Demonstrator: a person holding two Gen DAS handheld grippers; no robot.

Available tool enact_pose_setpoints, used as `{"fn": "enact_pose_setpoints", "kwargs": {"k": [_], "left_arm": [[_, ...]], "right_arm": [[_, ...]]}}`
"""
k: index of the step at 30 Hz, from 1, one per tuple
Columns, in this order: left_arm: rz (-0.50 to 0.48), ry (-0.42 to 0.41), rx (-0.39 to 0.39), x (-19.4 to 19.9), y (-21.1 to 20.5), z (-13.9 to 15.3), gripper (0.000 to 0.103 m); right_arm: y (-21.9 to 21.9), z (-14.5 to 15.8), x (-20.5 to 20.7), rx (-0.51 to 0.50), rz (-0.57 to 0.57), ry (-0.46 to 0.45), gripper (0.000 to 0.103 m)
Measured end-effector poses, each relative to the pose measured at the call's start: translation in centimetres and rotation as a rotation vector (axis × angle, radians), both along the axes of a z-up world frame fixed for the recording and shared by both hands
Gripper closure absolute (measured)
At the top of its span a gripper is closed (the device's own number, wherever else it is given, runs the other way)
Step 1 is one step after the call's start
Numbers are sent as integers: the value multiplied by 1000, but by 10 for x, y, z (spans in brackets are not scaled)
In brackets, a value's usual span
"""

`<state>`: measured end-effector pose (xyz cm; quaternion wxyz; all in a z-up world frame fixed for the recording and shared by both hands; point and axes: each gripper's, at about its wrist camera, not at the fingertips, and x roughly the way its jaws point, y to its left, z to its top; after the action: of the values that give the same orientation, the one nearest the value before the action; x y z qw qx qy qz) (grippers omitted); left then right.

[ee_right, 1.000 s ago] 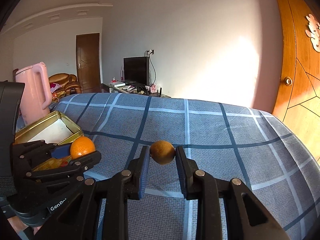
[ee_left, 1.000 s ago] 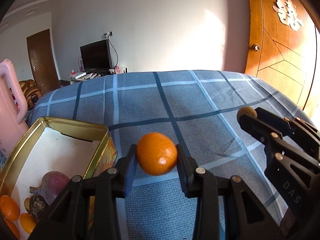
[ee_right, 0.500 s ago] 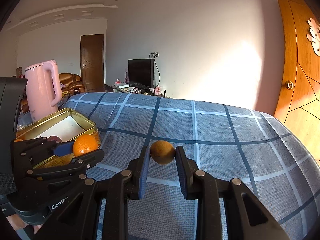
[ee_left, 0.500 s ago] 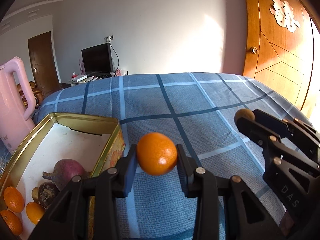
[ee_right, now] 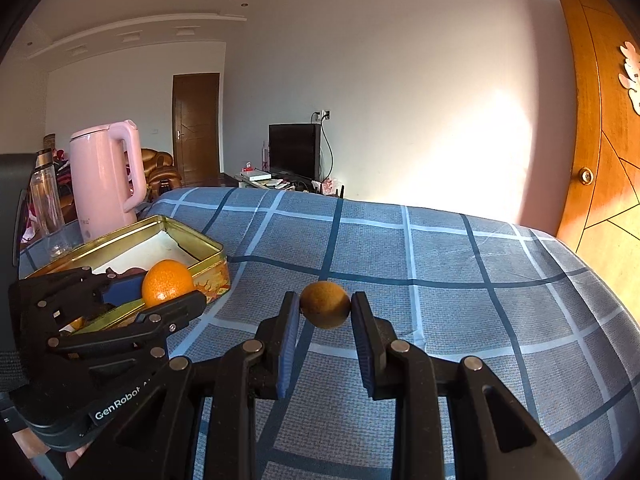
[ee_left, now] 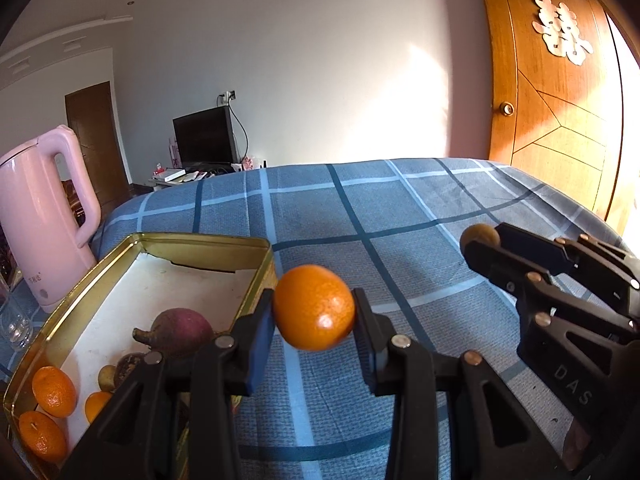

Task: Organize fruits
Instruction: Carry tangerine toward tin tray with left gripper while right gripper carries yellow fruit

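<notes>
My left gripper (ee_left: 314,314) is shut on an orange tangerine (ee_left: 314,307), held in the air just right of the gold tin (ee_left: 200,242). The tin holds a purple fruit (ee_left: 182,330), several tangerines (ee_left: 54,390) and small brown fruits (ee_left: 128,368). My right gripper (ee_right: 325,312) is shut on a small brown round fruit (ee_right: 325,310) above the blue plaid cloth (ee_right: 440,280). In the left wrist view the right gripper (ee_left: 480,240) shows at the right with that brown fruit (ee_left: 478,234). The right wrist view has the left gripper (ee_right: 168,294) and its tangerine (ee_right: 167,282) beside the tin (ee_right: 200,244).
A pink kettle (ee_left: 40,216) stands left of the tin, with a clear glass (ee_left: 14,320) beside it. A clear bottle (ee_right: 46,200) stands behind the kettle. A wooden door (ee_left: 560,120) is at the right; a TV (ee_right: 294,154) sits against the far wall.
Both grippers have moved left toward the tin with their fruits still held. More of the tin and the pink kettle now show in both views.
</notes>
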<state>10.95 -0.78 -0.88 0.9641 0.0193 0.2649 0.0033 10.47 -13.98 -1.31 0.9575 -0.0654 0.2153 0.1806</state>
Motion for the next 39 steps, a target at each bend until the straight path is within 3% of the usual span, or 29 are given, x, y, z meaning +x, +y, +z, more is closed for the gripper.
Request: {"fn": "enact_pose_setpoints", "kwargs": {"k": [39], "left_arm": [[99, -72, -36, -55, 62, 4, 64]], "right_arm": [[70, 0, -39, -43, 149, -22, 75]]}}
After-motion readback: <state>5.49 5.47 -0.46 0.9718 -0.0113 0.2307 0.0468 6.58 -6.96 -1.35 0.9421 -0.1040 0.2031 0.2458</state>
